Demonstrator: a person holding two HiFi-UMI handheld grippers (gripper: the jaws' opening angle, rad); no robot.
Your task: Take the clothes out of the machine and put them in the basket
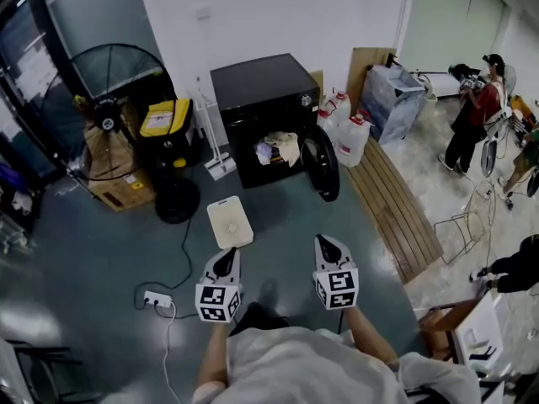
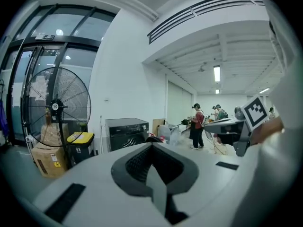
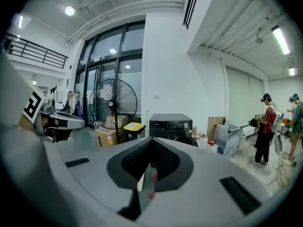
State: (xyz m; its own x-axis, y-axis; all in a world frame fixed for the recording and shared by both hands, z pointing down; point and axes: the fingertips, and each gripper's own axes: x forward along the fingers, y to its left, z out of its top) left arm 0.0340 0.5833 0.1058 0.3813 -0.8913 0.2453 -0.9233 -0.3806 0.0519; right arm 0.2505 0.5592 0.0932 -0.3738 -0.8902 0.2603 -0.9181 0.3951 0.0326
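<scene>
Two grippers, the left gripper (image 1: 225, 261) and the right gripper (image 1: 328, 247), sit side by side at 6 o'clock in the head view, each with jaws pressed together on nothing. At 12 o'clock the clothes (image 1: 279, 148) lie inside the black machine (image 1: 257, 87), its door (image 1: 323, 165) swung open toward 3 o'clock, and the white basket (image 1: 230, 222) rests on the floor (image 1: 109, 242) between machine and left gripper.
</scene>
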